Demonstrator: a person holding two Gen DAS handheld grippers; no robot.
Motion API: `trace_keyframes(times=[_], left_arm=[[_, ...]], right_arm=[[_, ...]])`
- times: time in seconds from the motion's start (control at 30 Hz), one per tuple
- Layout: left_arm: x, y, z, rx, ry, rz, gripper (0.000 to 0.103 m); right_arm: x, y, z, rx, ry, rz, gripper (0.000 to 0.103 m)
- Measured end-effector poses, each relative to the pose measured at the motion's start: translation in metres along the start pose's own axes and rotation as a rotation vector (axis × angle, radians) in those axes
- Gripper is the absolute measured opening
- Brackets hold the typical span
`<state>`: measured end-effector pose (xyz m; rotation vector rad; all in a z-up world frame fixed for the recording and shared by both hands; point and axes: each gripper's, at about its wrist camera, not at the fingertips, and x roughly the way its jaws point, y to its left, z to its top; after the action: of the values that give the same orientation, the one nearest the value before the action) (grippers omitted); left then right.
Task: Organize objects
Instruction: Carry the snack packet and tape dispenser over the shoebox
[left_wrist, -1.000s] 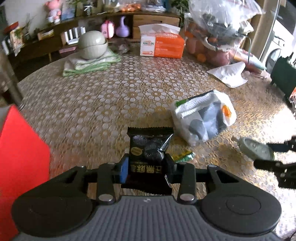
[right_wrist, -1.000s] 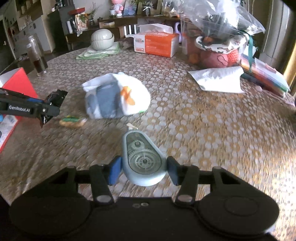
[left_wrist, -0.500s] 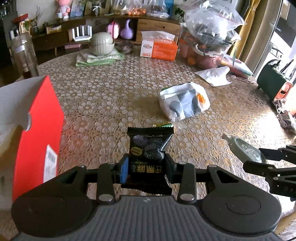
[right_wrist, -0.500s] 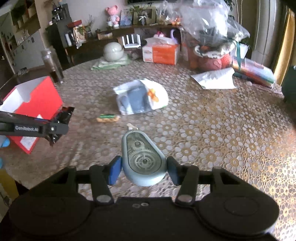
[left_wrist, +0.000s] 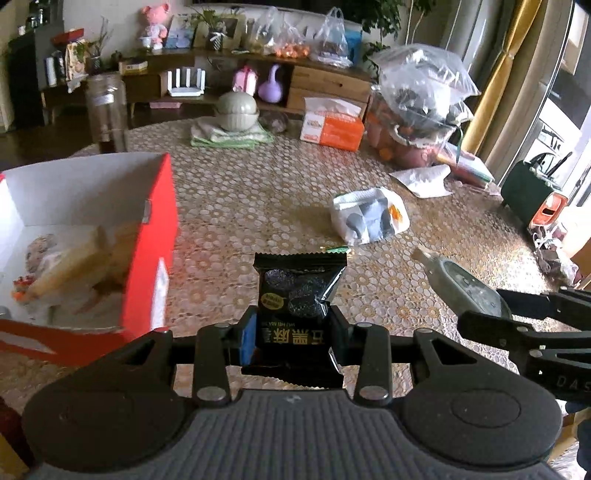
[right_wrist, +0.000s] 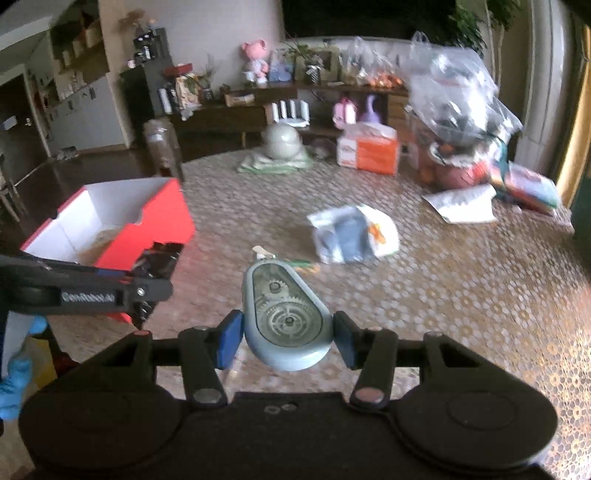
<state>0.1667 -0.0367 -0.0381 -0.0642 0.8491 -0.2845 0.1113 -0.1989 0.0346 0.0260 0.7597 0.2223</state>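
My left gripper (left_wrist: 293, 334) is shut on a black snack packet (left_wrist: 297, 295) and holds it above the table, just right of an open red box (left_wrist: 155, 236). The box has white inner walls and holds several items. My right gripper (right_wrist: 286, 334) is shut on a grey-blue correction tape dispenser (right_wrist: 284, 314) and holds it in the air. The dispenser also shows at the right of the left wrist view (left_wrist: 461, 288). The left gripper with the packet shows at the left of the right wrist view (right_wrist: 147, 280), next to the red box (right_wrist: 147, 229).
On the round patterned table (left_wrist: 258, 192) lie a white plastic bag (left_wrist: 369, 218), a small green wrapper (left_wrist: 336, 250), a white paper (left_wrist: 424, 181), an orange tissue box (left_wrist: 332, 125), a lidded bowl on cloths (left_wrist: 236, 110), a tall jar (left_wrist: 107, 110) and full bags (left_wrist: 417, 110).
Both grippers have risen and pulled back with their loads. The red box has come into view with its open inside showing. The left gripper now sits beside the box.
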Motion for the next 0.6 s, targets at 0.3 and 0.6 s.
trace_keyframes(times=[0.3, 0.6], left_arm=[[-0.030, 0.038, -0.005, -0.034, -0.040, 0.034, 0.038], [-0.051, 0.085, 0.000, -0.057, -0.070, 0.082, 0.038]], right_arm=[[0.005, 0.061, 0.016, -0.072, -0.015, 0.045, 0.052], [0.025, 0.111, 0.036, -0.099, -0.022, 0.089, 0.052]])
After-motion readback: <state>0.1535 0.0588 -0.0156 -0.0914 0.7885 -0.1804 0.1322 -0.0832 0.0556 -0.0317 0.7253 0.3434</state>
